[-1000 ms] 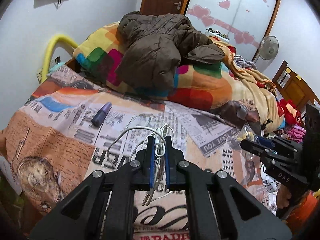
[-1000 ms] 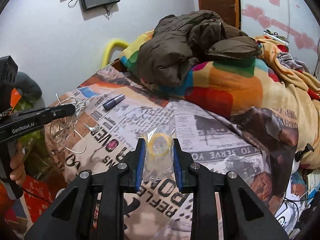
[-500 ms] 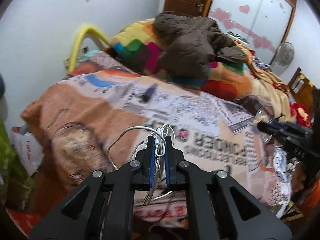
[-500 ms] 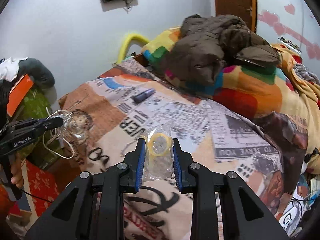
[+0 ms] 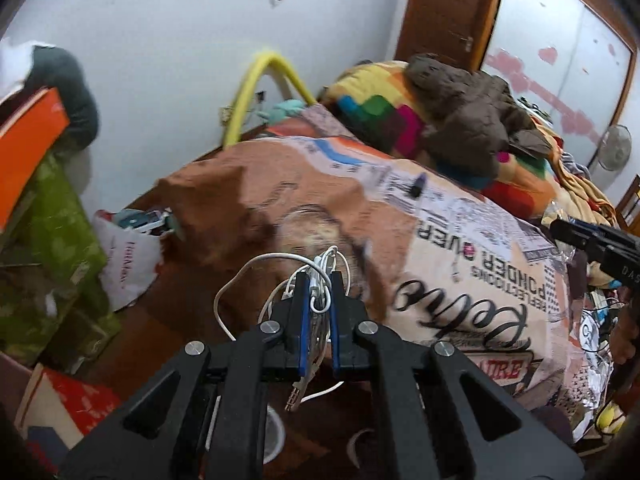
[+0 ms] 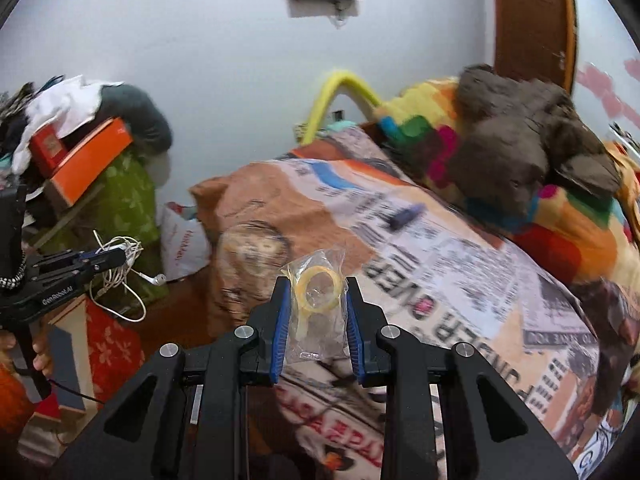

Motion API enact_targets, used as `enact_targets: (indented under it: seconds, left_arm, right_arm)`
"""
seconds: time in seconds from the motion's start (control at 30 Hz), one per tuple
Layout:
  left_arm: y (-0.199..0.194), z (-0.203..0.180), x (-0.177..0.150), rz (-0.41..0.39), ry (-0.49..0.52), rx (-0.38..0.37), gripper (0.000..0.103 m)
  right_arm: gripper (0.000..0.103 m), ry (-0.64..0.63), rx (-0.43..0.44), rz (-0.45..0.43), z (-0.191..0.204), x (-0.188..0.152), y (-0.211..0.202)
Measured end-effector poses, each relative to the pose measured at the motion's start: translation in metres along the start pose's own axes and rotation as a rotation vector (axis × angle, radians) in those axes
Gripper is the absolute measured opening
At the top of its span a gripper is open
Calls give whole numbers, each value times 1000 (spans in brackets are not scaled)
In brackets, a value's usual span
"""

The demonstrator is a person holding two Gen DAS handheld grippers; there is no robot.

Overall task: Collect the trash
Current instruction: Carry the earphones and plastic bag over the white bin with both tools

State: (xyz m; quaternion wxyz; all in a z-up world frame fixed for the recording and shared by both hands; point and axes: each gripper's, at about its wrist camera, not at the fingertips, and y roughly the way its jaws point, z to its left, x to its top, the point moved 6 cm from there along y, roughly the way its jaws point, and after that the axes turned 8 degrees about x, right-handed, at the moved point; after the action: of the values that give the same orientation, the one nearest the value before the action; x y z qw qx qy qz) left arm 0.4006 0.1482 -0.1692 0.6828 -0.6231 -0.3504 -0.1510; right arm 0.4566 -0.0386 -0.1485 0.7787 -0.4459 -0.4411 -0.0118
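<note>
Over the floor off the bed's [image 5: 460,240] rounded corner, the left gripper [image 5: 319,292] has its jaws clamped on a tangle of thin white cable [image 5: 320,276], while the right gripper [image 6: 316,300] pinches a crinkly clear bag [image 6: 320,320] holding a yellow ring [image 6: 318,288] above the newsprint-patterned bedspread [image 6: 440,280].

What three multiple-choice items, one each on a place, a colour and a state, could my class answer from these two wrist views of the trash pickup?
1. Where does the dark blue tube lie?
A on the newspaper-print bedspread
B on the floor
C on the brown jacket

2. What colour is the ring in the clear plastic bag?
A red
B yellow
C black

3. What is the left gripper doing?
A standing open, empty
B clamped on the tangled white earphone cable
C pressing the bedspread

Answers: 1 A, it rests on the print; 2 B, yellow shows through the plastic; 3 B, cable is pinched between the pads.
</note>
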Motion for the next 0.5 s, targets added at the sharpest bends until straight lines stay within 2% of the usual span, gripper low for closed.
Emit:
enact_targets:
  seconds: [0.23,0.5]
  left_arm:
    - [-29,63,-20,-38,-28,80,7]
    - [-45,119,-54,-35,-85,114,7]
  right_arm:
    - [23,-80,89,17,73,7,24]
    - [24,-149,195,66,152,-5,59]
